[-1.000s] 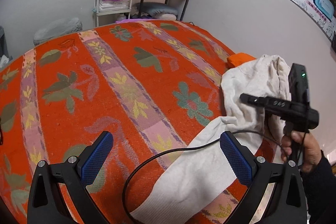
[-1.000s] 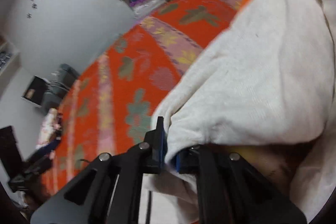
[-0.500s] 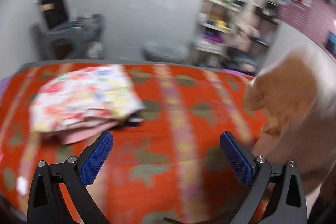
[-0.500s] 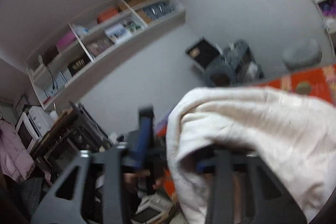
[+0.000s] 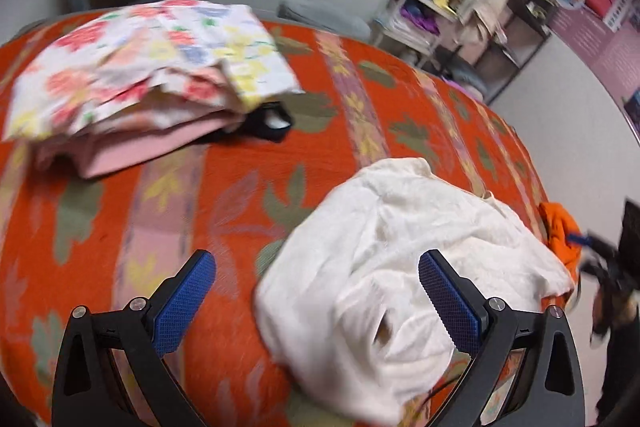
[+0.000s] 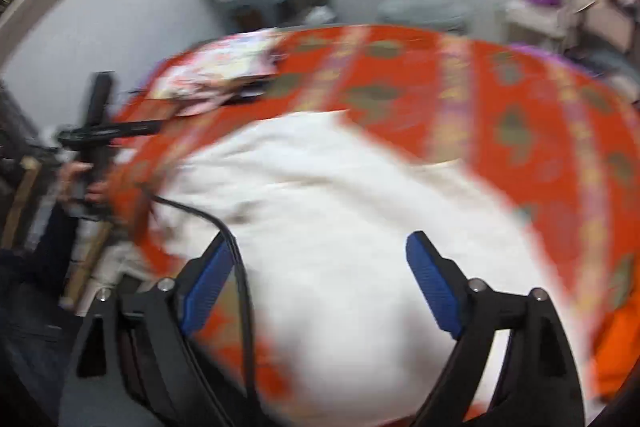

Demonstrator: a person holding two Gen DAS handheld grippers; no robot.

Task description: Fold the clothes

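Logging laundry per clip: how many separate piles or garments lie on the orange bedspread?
3: crumpled white garment nearest; stack of folded floral and pink clothes at far left; small orange cloth at right edge. More may be hidden.

Both the left hand-held gripper (image 5: 316, 297) and the right hand-held gripper (image 6: 320, 281) angle downward, jaws spread wide, gripping nothing

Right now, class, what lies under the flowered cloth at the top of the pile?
Under the flowered cloth a pink folded garment shows, with something dark poking out beside it. Any deeper layers are covered.
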